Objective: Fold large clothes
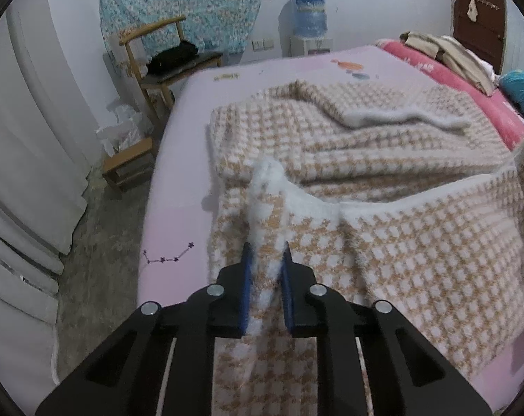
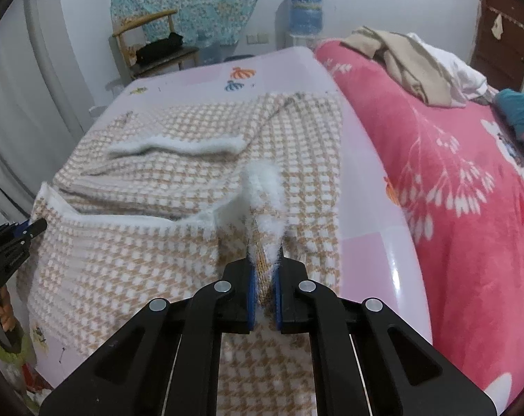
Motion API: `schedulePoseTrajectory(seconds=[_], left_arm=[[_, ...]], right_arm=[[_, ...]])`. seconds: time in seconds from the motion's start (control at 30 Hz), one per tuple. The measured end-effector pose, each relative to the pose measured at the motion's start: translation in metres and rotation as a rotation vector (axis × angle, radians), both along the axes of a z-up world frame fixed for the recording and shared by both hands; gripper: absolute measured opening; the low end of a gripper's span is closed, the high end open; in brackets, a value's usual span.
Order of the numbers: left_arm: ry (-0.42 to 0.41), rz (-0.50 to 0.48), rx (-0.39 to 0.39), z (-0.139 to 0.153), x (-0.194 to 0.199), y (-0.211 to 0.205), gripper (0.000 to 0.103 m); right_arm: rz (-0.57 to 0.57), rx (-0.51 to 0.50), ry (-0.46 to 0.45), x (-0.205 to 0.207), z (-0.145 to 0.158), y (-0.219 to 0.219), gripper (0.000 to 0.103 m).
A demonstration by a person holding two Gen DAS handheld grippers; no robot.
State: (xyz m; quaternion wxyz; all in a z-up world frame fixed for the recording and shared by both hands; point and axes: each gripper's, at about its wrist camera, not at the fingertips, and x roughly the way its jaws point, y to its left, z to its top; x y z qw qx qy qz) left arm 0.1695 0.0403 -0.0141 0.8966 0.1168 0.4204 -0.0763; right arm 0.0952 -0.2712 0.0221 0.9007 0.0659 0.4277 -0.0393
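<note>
Both grippers are closed on cloth: the left gripper (image 1: 266, 253) pinches a bunched, fluffy white hem corner of the sweater (image 1: 383, 159) between its blue pads, and the right gripper (image 2: 264, 265) does the same at the other hem corner, its pads squeezed almost together with the knit pushed up into a tuft. No earlier view is given, so only the grip itself can be told. The sweater lies ahead of both grippers on the pale pink sheet (image 1: 178, 208) of the bed, stretching away from them toward the far edge, so its long axis runs along the direction the fingers point. The near hem hangs between the two grippers as a raised white-edged band, and the left gripper shows at the far left of the right wrist view, so the two hold opposite ends of that hem, neither clearly nearer the body of the garment. Judging from this, the coming move would carry the hem forward over the far part. It is a thick, fuzzy knit in a tan and white check, with a white-cuffed sleeve (image 2: 178, 147) already laid across its upper half. A pink flowered blanket (image 2: 452, 173) lies just beside it to the right.
</note>
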Motion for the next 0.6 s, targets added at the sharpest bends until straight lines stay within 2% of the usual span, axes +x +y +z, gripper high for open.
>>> schedulePoseTrajectory(seconds=[0.23,0.6], left_arm=[[-0.141,-0.043,-0.046,0.036,-0.035,0.003,0.012],[-0.258,-0.037,-0.149,0.080,-0.069,0.022,0.009]], right_arm=[[-0.024,-0.020,-0.060,-0.026,0.021,0.008,0.006],[-0.068,-0.023,-0.167,-0.061,0.055,0.005,0.005]])
